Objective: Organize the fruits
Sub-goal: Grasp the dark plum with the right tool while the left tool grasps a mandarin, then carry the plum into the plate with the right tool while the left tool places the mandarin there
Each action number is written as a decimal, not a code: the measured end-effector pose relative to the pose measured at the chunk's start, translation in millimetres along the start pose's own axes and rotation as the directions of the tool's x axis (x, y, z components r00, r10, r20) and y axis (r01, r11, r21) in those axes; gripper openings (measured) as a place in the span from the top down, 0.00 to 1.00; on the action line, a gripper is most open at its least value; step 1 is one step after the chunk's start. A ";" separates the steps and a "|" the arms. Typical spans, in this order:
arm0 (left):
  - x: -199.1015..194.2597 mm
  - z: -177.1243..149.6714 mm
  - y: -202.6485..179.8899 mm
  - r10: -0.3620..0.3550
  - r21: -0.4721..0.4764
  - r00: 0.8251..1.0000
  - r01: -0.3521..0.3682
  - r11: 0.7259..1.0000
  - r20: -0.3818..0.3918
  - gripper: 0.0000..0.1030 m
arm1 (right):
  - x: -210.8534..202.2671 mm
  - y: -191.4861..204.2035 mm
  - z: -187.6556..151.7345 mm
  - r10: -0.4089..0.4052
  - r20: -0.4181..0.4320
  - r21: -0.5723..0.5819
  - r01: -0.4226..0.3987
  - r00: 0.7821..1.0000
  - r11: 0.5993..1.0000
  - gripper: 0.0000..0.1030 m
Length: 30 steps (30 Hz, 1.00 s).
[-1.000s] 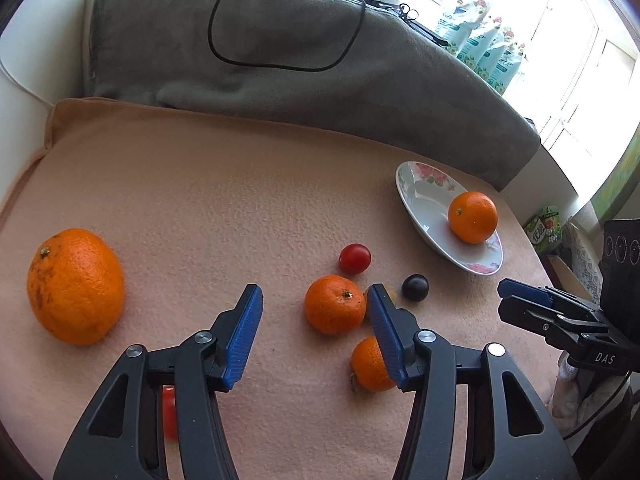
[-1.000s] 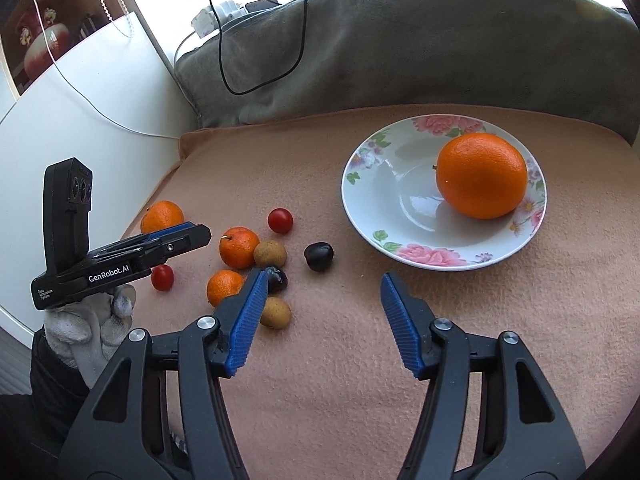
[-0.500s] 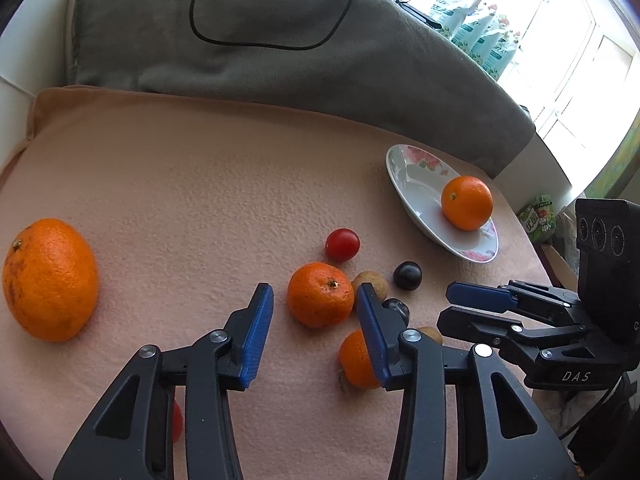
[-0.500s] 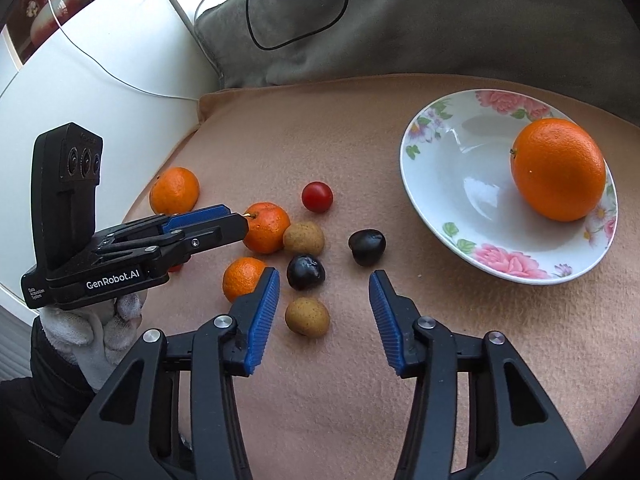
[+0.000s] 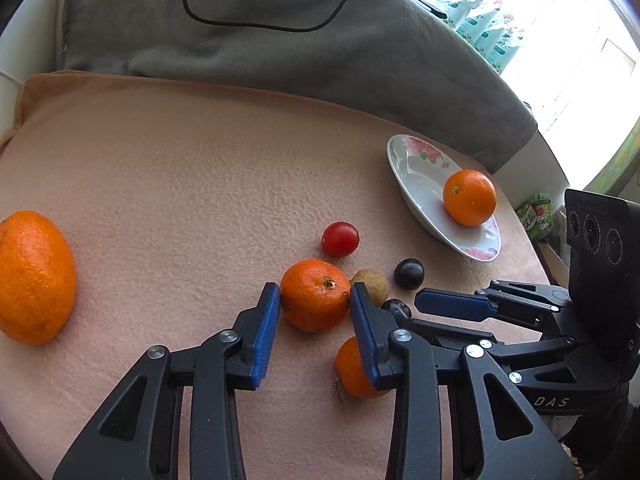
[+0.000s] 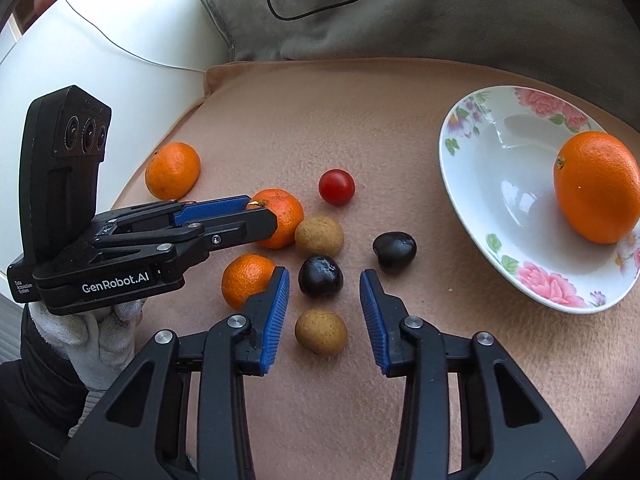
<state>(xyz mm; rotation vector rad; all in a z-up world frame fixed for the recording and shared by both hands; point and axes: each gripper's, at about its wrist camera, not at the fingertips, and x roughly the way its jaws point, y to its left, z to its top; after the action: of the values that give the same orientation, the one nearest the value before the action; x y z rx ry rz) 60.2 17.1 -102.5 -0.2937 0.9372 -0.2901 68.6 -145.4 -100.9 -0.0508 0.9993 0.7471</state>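
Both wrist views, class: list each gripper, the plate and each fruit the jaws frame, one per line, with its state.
left gripper: open, jaws either side of a tangerine, not yet clamped.
right gripper: open, jaws flanking a dark plum.
tangerine: on the cloth, stem up.
dark plum: on the cloth, loose.
plate: holds one large orange.
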 end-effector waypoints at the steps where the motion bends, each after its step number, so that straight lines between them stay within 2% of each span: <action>1: -0.2 0.1 0.0 -0.001 0.000 1.000 0.001 1.000 0.000 0.66 | 1.5 0.2 0.5 -0.001 -0.003 -0.001 0.001 1.000 1.000 0.64; 7: -1.6 -0.7 2.9 -0.007 -0.006 1.000 0.007 1.000 0.005 0.67 | 9.1 0.9 0.9 -0.002 -0.024 -0.001 0.002 1.000 1.000 0.64; 8: -1.4 -0.6 3.1 -0.008 -0.009 1.000 0.008 1.000 0.006 0.68 | 10.6 1.7 0.6 -0.009 -0.025 -0.005 0.008 1.000 1.000 0.68; 13: -1.0 -0.4 1.9 -0.008 -0.011 1.000 0.008 1.000 0.010 0.68 | 13.3 1.1 0.4 -0.004 -0.027 0.002 0.004 1.000 1.000 0.74; 21: -3.0 -2.3 1.9 -0.012 -0.029 1.000 0.012 1.000 0.019 0.69 | 9.8 3.8 -0.9 -0.009 -0.013 -0.003 0.009 1.000 1.000 0.75; 30: -9.6 -0.9 3.1 0.000 -0.041 0.999 0.001 0.999 0.035 0.69 | -9.2 -1.1 -3.1 -0.005 0.040 0.022 0.004 0.999 1.000 0.75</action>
<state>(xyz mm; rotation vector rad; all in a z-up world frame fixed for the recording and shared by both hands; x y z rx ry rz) 54.5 23.4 -97.1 -0.3352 0.9098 -0.2659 64.0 -152.3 -95.9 -0.0194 0.9689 0.7308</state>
